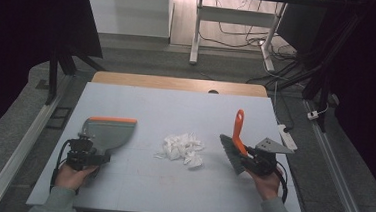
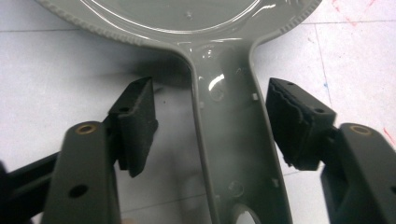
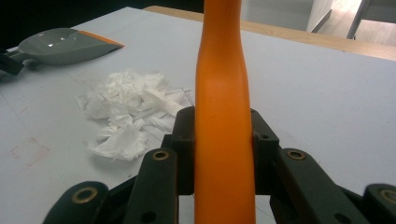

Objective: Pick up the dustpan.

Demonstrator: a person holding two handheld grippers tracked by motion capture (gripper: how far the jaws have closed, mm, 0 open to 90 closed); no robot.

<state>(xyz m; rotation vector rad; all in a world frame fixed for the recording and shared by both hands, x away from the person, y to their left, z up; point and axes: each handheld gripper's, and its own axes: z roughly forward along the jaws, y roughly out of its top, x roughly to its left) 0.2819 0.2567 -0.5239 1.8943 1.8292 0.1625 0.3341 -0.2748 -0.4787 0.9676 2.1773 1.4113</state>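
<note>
the right tongs [image 3: 223, 154] clamp the orange handle of the brush [image 1: 235, 142], bristles down near the right of the tabletop [image 1: 176, 105]. the left tongs [image 2: 212, 126] stand wide open astride the grey dustpan's [image 1: 106, 132] handle, seemingly not touching it. the dustpan lies flat at the left. crumpled white paper scraps [image 1: 182, 148] sit between the two tools.

Your right gripper [image 3: 224, 149] is clamping the smooth orange plastic brush handle [image 3: 223, 93] between its black jaws. Beyond it, a heap of torn white paper scraps [image 3: 128, 112] is lying on the pale table [image 3: 317, 93], near the grey dustpan with an orange lip [image 3: 65, 44].
</note>
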